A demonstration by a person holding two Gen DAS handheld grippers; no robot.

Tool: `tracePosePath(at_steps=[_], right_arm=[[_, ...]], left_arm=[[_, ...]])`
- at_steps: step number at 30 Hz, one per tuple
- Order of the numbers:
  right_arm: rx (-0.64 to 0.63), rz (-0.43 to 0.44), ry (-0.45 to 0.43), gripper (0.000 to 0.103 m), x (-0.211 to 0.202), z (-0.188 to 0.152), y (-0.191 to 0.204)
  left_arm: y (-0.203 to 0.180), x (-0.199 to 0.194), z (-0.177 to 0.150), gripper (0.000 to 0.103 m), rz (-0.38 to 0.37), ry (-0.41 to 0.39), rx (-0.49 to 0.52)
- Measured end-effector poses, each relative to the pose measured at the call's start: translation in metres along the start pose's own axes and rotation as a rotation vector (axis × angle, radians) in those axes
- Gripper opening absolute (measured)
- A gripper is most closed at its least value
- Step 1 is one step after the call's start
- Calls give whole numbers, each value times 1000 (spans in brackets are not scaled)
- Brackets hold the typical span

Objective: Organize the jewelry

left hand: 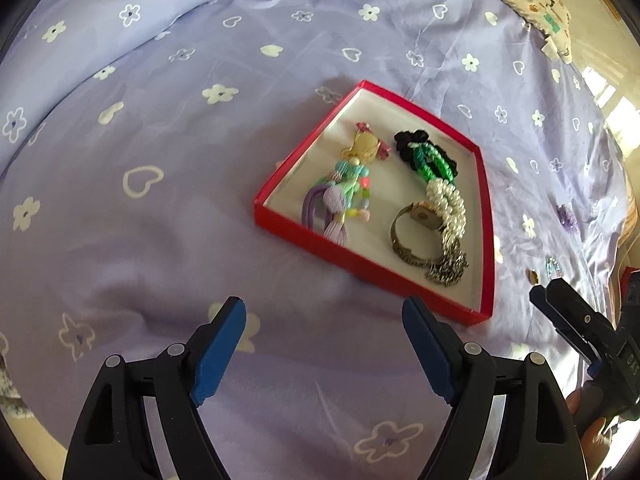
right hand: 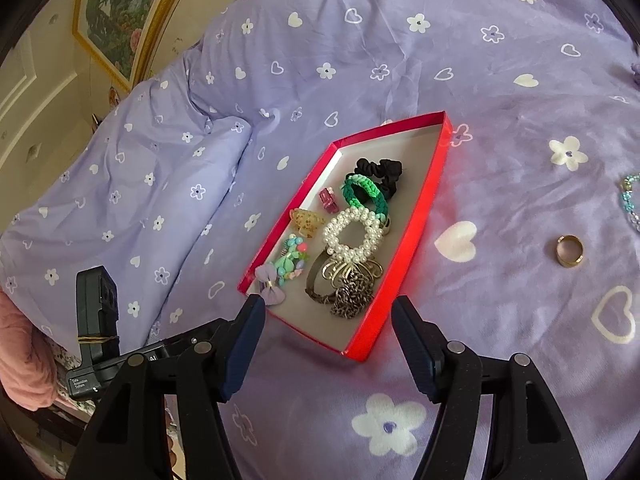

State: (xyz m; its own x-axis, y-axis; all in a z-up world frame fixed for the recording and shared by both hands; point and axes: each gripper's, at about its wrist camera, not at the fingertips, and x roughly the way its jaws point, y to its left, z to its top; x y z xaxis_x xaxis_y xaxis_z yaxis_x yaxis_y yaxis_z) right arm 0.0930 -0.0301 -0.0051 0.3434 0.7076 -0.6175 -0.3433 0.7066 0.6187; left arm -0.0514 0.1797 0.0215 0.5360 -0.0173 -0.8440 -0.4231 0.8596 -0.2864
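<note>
**Both grippers empty between picks**

The right gripper (right hand: 328,340) and left gripper (left hand: 324,340) hang released, holding nothing, near the red tray (right hand: 424,192) of jewelry. Likely next: reaching rightward for the gold ring (right hand: 569,251) lying loose on the bedspread (right hand: 500,92).

Matt card tray (right hand: 414,216), glossy pearls (right hand: 352,236)

Soft daylight fills both views, bright and even over the lilac bedspread (left hand: 168,240). In the left wrist view, glare burns out a patch at the far right edge, beyond the right hand-held gripper (left hand: 538,294). Shadows are faint under the red tray (right hand: 416,216). Fisheye bending curves the edges into a dark round rim. The beads blur slightly; the nearby gripper fingers (right hand: 412,344) look sharp.
</note>
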Motion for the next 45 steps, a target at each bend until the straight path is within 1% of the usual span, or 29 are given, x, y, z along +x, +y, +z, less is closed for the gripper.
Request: tracePosePath(at_steps=[4,6,11,12,14,15,17,19,22,24,28,33,39,45], right_arm=[[-23,-20,10,68,-3,-2,1],[-48,-23,15,68,-5,0,4],[-151,-42,-6,69,-18,15,19],[-175,-45,-10,73,-21,19,24],[-233,-52,-14,77,-27,27,35],[-254,-52,-13,80,-29,30,39],[-307,-62,-9,84,-34,36,50],[-373,-76,-16,92,-39,41,62],[-435,-83,-35,96,-42,42,71],[-456,-102,-45,97,-40,39,73],[-408,-114,-33,97,-27,30,63],[-332,-135,-13,97,-8,15,44],[-300,-166,-5,97,2,0,34],[-267,-201,-27,97,-2,-4,24]], left_arm=[[-1,-6,1,81,32,-3,9],[-5,-12,4,81,62,-15,26],[-19,-39,9,81,84,-82,84],[-21,-44,10,82,88,-90,94],[-28,-54,11,90,94,-104,124],[-31,-59,12,92,98,-115,137],[-39,-70,13,97,122,-153,167],[-44,-78,10,101,154,-190,195],[-51,-81,5,102,206,-232,220],[-51,-75,1,102,223,-228,224],[-48,-59,-3,102,221,-207,206],[-45,-48,-5,102,221,-215,191],[-47,-37,-12,102,246,-244,224],[-56,-32,-20,102,276,-249,268]])
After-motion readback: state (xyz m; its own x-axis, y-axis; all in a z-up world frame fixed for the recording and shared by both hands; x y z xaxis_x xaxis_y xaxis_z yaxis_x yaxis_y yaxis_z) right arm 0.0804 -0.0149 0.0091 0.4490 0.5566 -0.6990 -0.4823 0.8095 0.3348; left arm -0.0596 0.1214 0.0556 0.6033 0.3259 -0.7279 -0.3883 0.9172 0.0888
